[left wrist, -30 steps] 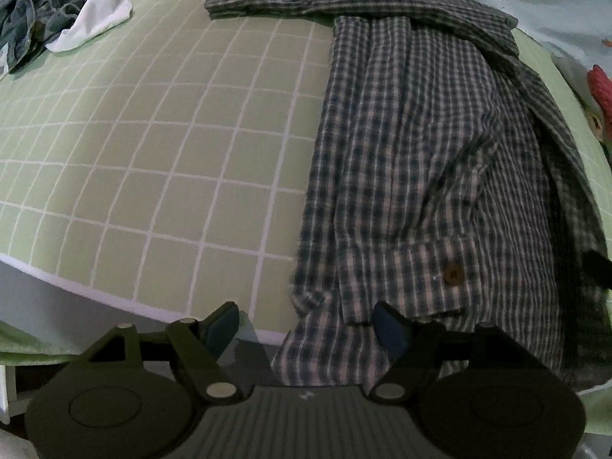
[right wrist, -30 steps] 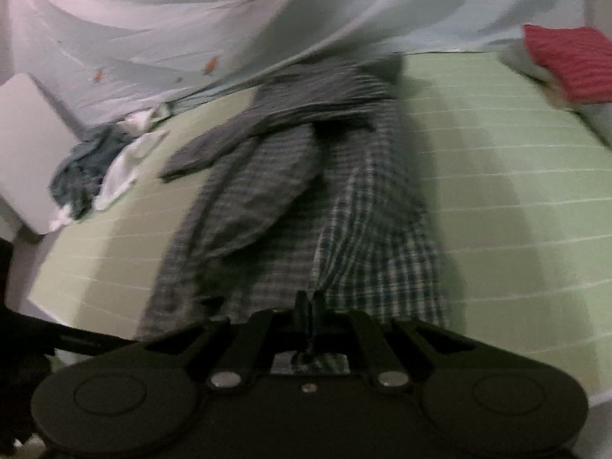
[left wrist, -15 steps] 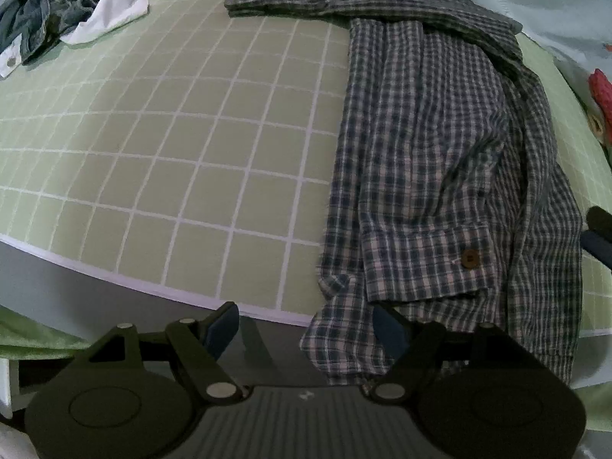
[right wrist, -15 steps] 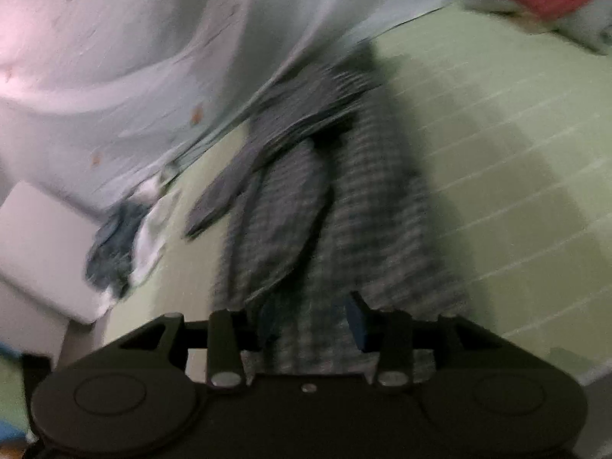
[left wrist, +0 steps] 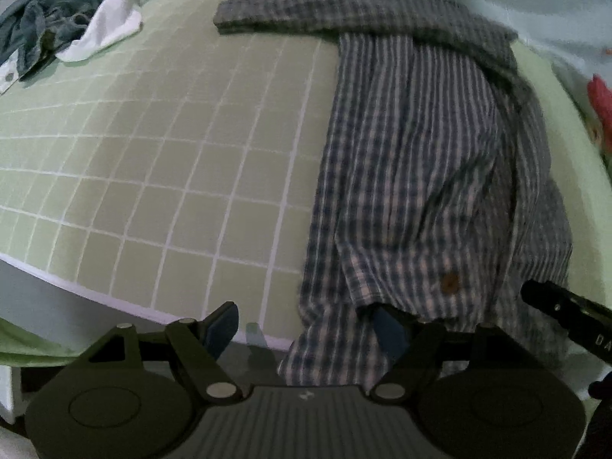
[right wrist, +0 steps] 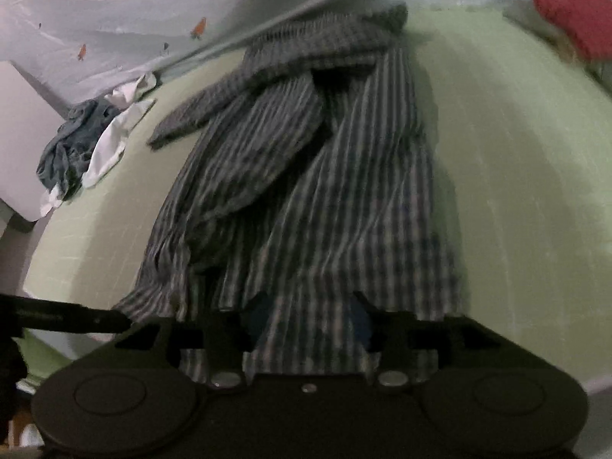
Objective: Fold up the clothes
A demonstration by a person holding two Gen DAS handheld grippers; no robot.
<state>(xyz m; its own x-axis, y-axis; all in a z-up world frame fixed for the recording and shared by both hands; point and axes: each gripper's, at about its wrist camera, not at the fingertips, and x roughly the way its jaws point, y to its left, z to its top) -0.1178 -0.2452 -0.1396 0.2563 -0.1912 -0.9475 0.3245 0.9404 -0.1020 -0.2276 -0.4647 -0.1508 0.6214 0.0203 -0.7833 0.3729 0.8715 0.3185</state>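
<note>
At the far left edge of the bed (left wrist: 160,145), one small heap of clothes (left wrist: 57,26) (blue denim and a white piece) is lying. One plaid shirt (left wrist: 413,176) is stretching from the far edge to the near edge, its hem hanging over, one sleeve reaching out to the left. The left claw (left wrist: 306,329) is standing wide at the shirt's near left corner, pads off the cloth. The right claw (right wrist: 310,317) is opening over the hem, cloth lying between its pads. One red cushion (right wrist: 573,15) is sitting at the far right corner.
</note>
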